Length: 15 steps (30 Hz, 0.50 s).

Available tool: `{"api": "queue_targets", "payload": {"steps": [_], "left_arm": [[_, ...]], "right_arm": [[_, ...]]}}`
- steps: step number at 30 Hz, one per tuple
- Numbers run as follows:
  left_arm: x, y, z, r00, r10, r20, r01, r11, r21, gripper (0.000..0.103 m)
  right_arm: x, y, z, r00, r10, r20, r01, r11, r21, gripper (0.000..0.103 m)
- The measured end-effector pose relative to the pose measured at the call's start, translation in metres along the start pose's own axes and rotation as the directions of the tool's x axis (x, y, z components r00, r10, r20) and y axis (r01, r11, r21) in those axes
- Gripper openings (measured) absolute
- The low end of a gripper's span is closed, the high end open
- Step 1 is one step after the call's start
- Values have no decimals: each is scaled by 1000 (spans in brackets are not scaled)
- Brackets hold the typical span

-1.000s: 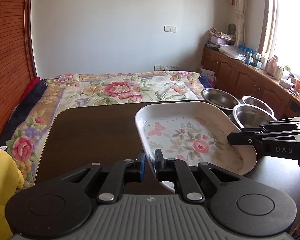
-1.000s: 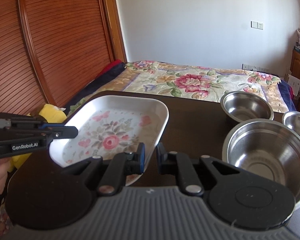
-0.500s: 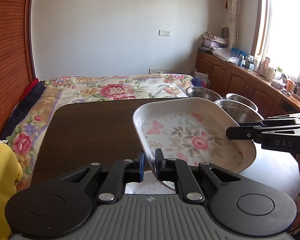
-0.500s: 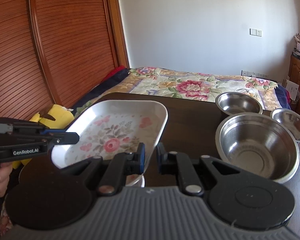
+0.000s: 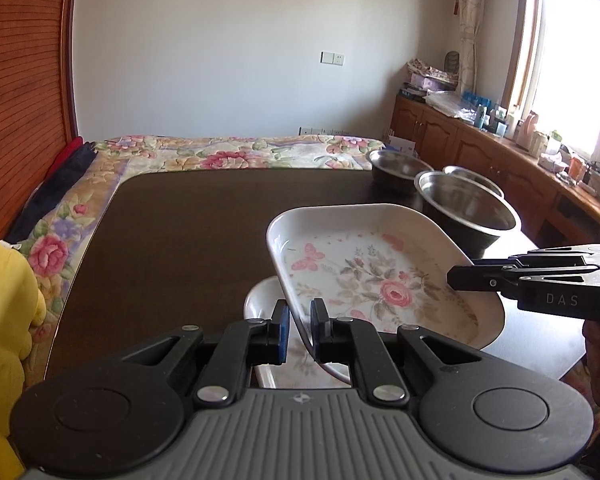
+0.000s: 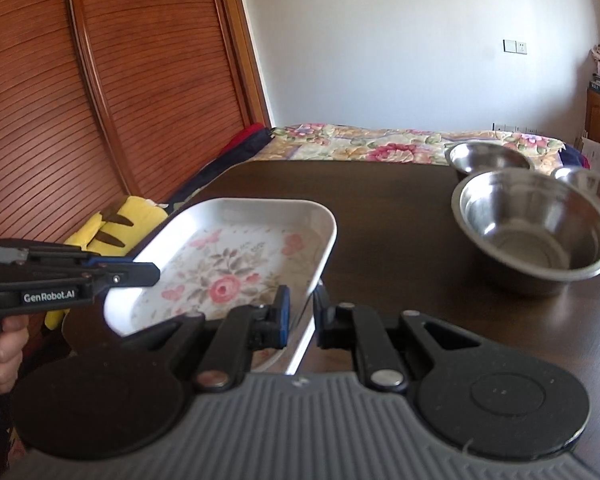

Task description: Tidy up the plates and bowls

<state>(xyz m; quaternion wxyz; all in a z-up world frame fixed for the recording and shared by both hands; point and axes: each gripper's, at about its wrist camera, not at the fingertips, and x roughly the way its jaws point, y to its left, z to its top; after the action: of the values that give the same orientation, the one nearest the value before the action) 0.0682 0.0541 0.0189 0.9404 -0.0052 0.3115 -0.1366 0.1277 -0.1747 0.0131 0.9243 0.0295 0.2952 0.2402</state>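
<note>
You had the floral plate (image 5: pixel 380 280) lifted clear of the dark table (image 5: pixel 188 232), carried between both tools. Your left gripper (image 5: pixel 299 330) was clamped on the plate's near rim, and your right gripper (image 6: pixel 300 316) pinched the opposite edge, jaws closed on the rim in both wrist views. The plate sat tilted, its flowered face turned up toward the cameras.

Directly beneath it lay a second white plate (image 5: pixel 260 300), resting on the table; only a sliver of it showed past the lifted one, so I could not tell how closely the two lined up.

To your right stood three steel bowls, grouped at the table's far right corner. The large bowl (image 6: pixel 532 228) was nearest the plate's right edge, with a smaller bowl (image 6: pixel 488 160) behind it and a third bowl (image 6: pixel 592 188) just beside, partly hidden by the large one. They were near but apart from the plate.

A yellow plush toy (image 6: pixel 112 224) sat off the table's left edge, beside the slatted wooden door (image 6: pixel 100 80). Beyond the table lay the flowered bedspread (image 5: pixel 236 156).
</note>
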Motion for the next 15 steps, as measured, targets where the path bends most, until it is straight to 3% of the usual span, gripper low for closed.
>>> {"api": "queue_targets", "payload": {"steps": [15], "left_arm": [[8,5,-27,999,20,-32,-20,1000,-20,12]], "right_arm": [[3,12,-19,1000,-17,-1,17,999,-39,14]]}}
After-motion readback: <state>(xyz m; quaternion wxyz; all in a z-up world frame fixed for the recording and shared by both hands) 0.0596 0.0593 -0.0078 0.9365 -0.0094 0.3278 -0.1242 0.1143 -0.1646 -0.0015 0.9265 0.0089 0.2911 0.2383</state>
